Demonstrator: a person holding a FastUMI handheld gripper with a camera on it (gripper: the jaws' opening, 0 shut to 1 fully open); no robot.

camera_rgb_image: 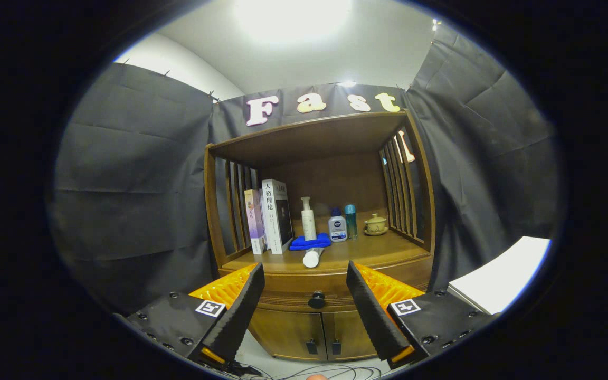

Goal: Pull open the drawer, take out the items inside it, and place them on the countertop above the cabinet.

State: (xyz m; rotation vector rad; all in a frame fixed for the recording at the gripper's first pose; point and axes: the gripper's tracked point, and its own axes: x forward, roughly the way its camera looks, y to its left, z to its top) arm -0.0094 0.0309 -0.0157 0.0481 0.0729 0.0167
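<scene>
Dark round drawer knob [316, 300] sits dead ahead, centred between my claw [304, 295] fingers but beyond them; claw spread wide, empty. Drawer [304, 289] closed beneath the worktop [372, 252].

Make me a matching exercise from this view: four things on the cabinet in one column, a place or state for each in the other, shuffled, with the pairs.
Things:
1. knob
2. white tube
3. books
4. lidded cup

Places or states:
A. upright by the left slats
B. lying on its side by the blue cloth
C. on a saucer near the right slats
D. on the shut drawer, ahead between the open gripper fingers

Pairs: 1-D, 2-B, 3-A, 4-C
</scene>
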